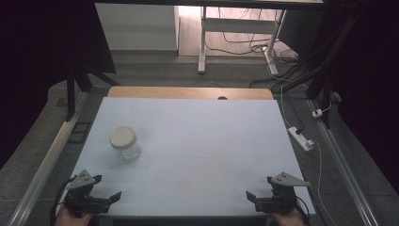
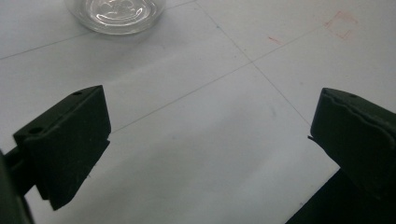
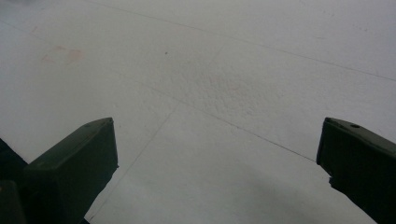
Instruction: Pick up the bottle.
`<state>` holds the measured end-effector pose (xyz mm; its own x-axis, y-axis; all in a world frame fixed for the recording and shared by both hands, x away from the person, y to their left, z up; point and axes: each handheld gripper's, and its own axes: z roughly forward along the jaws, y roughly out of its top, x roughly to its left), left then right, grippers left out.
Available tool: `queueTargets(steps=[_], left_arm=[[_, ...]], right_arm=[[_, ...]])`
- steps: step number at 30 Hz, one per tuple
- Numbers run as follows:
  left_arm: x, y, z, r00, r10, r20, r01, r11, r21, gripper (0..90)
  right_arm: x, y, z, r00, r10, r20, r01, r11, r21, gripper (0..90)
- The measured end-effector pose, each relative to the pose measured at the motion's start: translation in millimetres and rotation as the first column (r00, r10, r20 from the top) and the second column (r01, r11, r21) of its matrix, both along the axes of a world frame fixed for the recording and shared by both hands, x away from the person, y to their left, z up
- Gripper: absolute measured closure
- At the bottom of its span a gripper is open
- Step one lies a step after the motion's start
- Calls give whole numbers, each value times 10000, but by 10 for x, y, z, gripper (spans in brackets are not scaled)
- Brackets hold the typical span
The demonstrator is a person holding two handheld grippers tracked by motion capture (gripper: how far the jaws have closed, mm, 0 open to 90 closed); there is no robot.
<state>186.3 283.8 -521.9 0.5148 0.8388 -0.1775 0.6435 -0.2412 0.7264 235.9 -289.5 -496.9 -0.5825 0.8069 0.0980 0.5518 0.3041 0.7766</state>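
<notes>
Jar [image 1: 126,149]: clear glass, glossy, catching highlights at its base.
Jar lid [image 1: 122,137]: pale cream, matt, smooth.
Bench [image 1: 197,141]: matt white cover, finely pebbled up close, with thin scored lines; a bare wood strip along the far edge.
Left tool [image 1: 104,193]: black matt plastic.
Right tool [image 1: 261,195]: black matt plastic.

Black claws [image 1: 101,190], grey triangular plates [image 1: 83,179]

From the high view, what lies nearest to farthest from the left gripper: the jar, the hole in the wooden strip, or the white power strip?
From the left gripper:
1. Jar, just ahead on the table's left.
2. Hole, far edge, middle.
3. Power strip, on the floor to the right.
</notes>
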Motion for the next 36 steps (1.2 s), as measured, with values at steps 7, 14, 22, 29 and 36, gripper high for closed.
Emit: queueTargets(steps=[7,14,22,29,36], left_arm=[[7,39,-6,9999,5,-111,-9,9994,-342,0],[7,3,-3,10000,-40,-92,39,10000,-49,6],[18,8,-5,9998,70,-199,-71,10000,-36,3],[26,6,-6,9996,83,-280,-84,10000,-6,1],[50,9,22,9996,265,105,-266,9996,71,0]], right_arm=[[-4,14,2,10000,49,48,-48,9999,-91,0],[-16,26,2,9998,172,143,-169,9997,-203,0],[-21,25,5,9997,86,213,-82,9997,-219,0],[-21,32,4,9997,125,211,-119,9995,-278,0],[-24,36,4,9997,123,214,-117,9995,-305,0]])
